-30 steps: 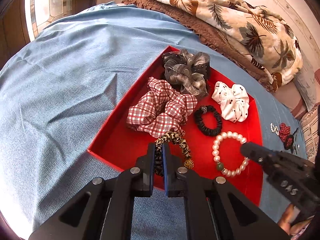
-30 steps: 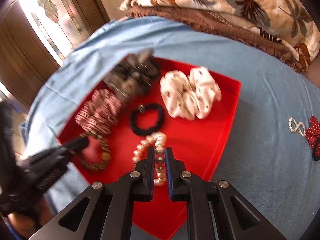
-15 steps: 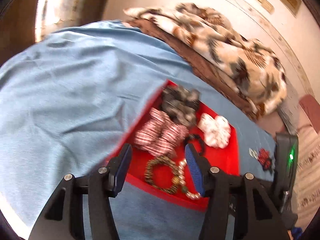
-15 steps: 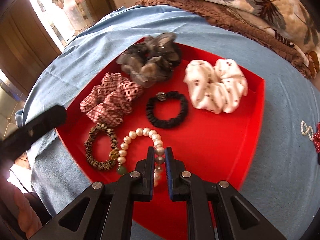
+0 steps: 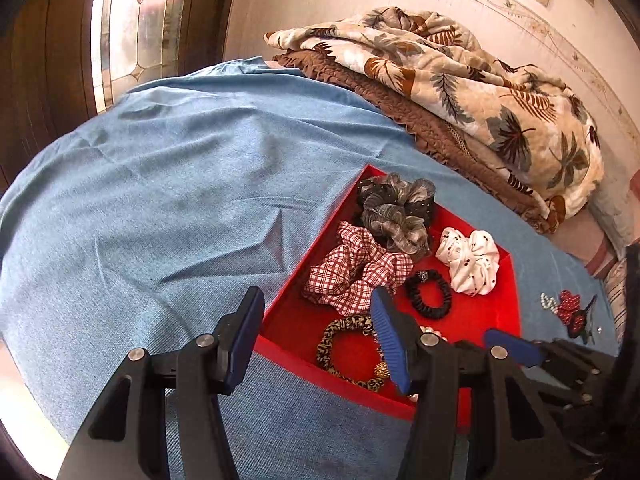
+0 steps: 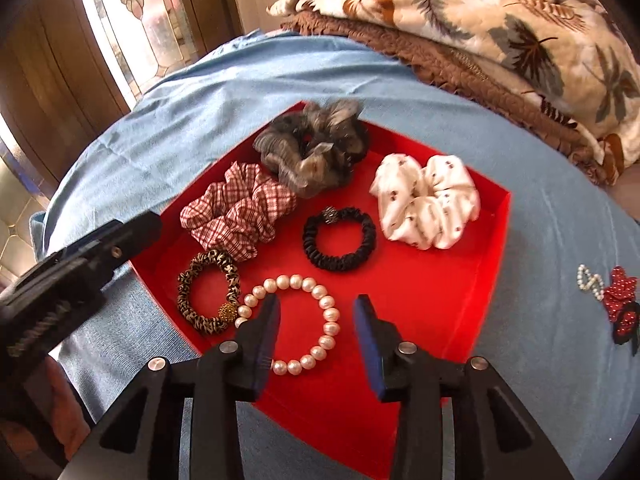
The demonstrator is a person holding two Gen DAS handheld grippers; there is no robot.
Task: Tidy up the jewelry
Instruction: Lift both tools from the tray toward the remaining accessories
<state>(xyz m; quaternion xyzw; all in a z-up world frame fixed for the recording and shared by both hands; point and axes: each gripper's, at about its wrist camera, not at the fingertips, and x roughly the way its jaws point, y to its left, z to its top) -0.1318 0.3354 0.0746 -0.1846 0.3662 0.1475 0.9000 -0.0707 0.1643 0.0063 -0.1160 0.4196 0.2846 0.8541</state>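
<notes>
Both grippers' jaws wide, holding nothing: left gripper (image 5: 318, 340) at red tray (image 6: 448, 280) near corner; right gripper (image 6: 316, 334) above pearl bracelet (image 6: 328, 304) lying inside tray beside leopard scrunchie (image 6: 192, 280).

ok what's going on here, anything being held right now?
Nothing is held. A person is sorting hair ties and bracelets into a red tray on a blue cloth. Both grippers are open: the right gripper hovers over the pearl bracelet, the left gripper over the leopard-print band; both pieces lie in the tray. A pearl clip and a red bow sit outside it.
</notes>
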